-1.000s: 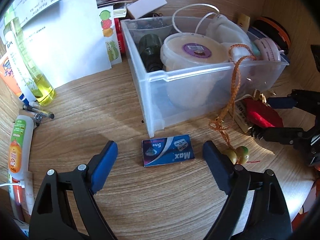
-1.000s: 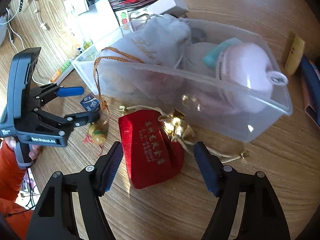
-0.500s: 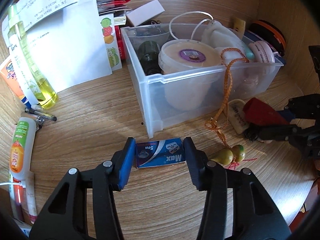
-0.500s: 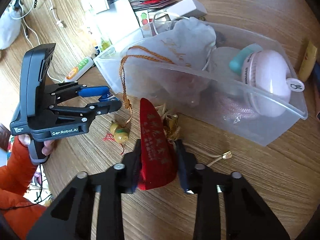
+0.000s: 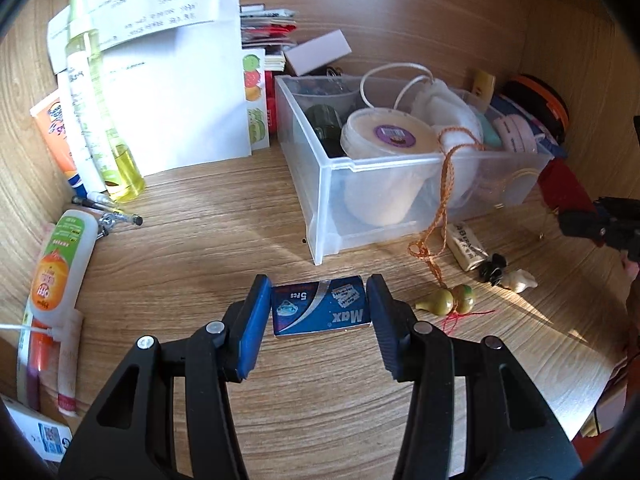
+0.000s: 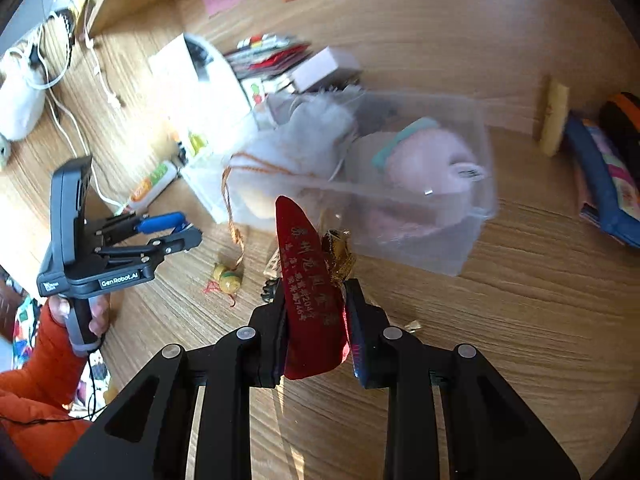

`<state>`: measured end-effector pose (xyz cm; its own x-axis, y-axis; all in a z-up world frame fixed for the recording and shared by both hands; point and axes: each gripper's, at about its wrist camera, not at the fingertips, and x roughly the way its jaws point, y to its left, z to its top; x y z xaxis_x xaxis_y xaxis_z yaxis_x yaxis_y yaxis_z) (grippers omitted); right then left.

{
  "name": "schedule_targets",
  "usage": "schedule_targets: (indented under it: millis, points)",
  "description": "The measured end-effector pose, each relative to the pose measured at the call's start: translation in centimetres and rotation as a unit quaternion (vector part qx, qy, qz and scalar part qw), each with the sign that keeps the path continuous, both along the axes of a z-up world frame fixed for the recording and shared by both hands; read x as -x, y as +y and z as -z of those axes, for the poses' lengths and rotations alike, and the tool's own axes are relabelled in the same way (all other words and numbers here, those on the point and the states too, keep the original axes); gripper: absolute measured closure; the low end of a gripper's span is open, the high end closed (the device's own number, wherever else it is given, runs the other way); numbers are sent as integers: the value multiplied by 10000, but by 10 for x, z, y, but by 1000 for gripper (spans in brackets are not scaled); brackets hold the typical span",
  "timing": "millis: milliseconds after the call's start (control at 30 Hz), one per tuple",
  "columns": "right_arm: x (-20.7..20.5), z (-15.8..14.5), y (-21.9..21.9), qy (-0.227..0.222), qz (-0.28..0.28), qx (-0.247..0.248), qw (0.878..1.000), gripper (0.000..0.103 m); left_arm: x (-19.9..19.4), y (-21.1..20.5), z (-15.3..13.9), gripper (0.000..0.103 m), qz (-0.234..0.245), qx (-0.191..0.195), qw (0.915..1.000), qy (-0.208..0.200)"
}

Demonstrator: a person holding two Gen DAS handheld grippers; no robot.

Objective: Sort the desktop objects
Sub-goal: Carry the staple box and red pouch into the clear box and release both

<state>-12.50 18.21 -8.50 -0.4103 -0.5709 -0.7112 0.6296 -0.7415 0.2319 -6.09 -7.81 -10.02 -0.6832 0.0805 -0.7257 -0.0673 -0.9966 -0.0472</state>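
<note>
My left gripper [image 5: 318, 312] is shut on a small blue "Max" box [image 5: 320, 312], its pads against both short ends, just above the wooden desk. My right gripper [image 6: 316, 336] is shut on a red pouch [image 6: 310, 292] with gold lettering and a gold tie, lifted off the desk in front of the clear plastic bin [image 6: 468, 236]. The bin [image 5: 320, 208] holds a round tub [image 5: 386, 136], a white pouch, a pink case and other items. The red pouch also shows at the right of the left wrist view [image 5: 568, 196].
A gourd charm [image 5: 444, 300] on an orange cord hangs out of the bin. An eraser [image 5: 466, 244] and small figurines lie beside it. Bottles, pens and tubes [image 5: 60, 264] line the left. Papers [image 5: 172, 92] stand at the back. A blue pouch [image 6: 600, 184] lies right.
My left gripper closed tight on the blue box. My right gripper lifted the red pouch up off the desk and moved toward the bin; the eraser and figurines under it are now uncovered.
</note>
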Motion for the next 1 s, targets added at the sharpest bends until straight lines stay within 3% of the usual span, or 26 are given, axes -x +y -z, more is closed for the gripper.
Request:
schedule_targets:
  millis: [133, 167, 533, 733, 1000]
  points:
    - [-3, -14, 12, 173, 159, 92, 9997, 80, -16, 5, -6, 55, -21, -34, 9999, 138]
    - [-1, -19, 12, 240, 214, 117, 9994, 80, 1, 7, -9, 55, -15, -49, 9998, 169]
    - [7, -67, 22, 804, 353, 375, 9954, 80, 19, 14, -57, 55, 74, -94, 9965, 830]
    - [25, -84, 14, 954, 316, 457, 9939, 79, 48, 12, -75, 54, 100, -97, 9949, 1001]
    - [58, -88, -13, 932, 145, 399, 9947, 79, 105, 15, -88, 54, 75, -60, 9956, 936]
